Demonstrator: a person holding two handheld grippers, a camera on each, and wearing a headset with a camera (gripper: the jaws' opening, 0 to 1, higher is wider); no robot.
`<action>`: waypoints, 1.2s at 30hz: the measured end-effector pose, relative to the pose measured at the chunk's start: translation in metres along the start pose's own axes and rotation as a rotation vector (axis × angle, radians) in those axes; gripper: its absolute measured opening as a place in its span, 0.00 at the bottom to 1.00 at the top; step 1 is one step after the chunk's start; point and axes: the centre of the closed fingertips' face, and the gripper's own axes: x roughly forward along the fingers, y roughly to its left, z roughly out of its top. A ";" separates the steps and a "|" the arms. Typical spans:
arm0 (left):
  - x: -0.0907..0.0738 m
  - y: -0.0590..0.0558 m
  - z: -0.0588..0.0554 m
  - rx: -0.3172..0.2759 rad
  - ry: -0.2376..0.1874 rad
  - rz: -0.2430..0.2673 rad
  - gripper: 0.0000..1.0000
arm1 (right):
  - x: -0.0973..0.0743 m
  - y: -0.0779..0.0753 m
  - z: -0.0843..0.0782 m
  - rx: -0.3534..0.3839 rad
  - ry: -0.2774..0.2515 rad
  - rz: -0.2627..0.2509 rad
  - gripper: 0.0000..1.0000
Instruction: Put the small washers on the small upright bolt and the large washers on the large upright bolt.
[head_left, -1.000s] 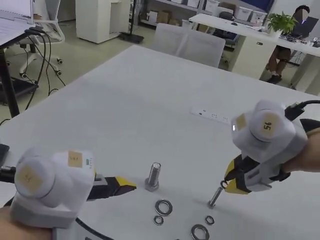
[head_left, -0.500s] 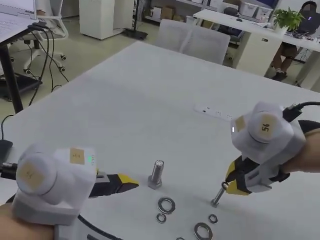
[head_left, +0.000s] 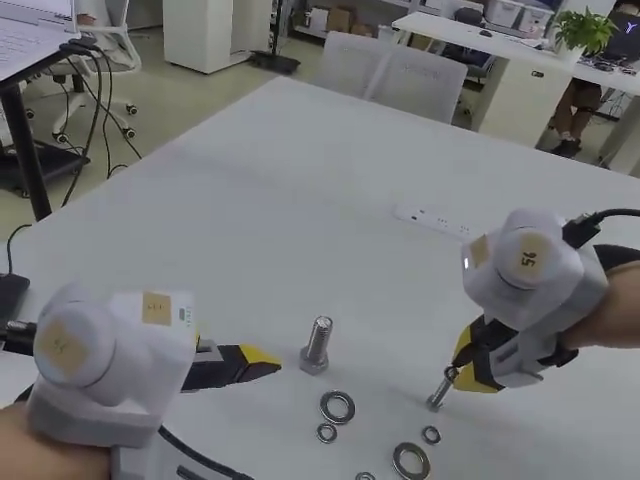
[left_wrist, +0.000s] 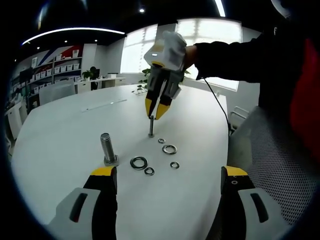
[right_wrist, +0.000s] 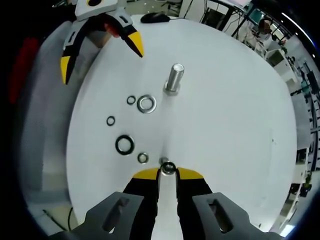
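Five washers (right_wrist: 146, 104) lie loose on the table (head_left: 300, 200) just beside the large bolt (head_left: 317, 344) (two large, three small). Right gripper (right_wrist: 168, 172) pinches a small washer (right_wrist: 168, 168) at the small bolt (head_left: 439, 390) tip, right of the large bolt. Left gripper (left_wrist: 169, 171) gapes wide, left of it.

Open table (head_left: 300, 180) beyond large bolt (head_left: 317, 345), loose washers (head_left: 337, 406) scattered before bolts, right tongs (head_left: 451, 374) pinching small washer (right_wrist: 167, 167) atop small bolt (head_left: 437, 394)
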 end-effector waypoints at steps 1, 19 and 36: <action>0.000 0.000 0.000 0.000 0.000 0.000 0.85 | 0.002 0.000 0.000 0.002 0.000 0.003 0.14; 0.000 -0.001 0.000 -0.003 -0.001 -0.002 0.85 | 0.030 0.007 -0.005 0.021 0.012 0.047 0.14; 0.001 0.000 -0.003 -0.015 0.005 -0.004 0.85 | 0.042 0.010 -0.010 0.017 0.012 0.060 0.14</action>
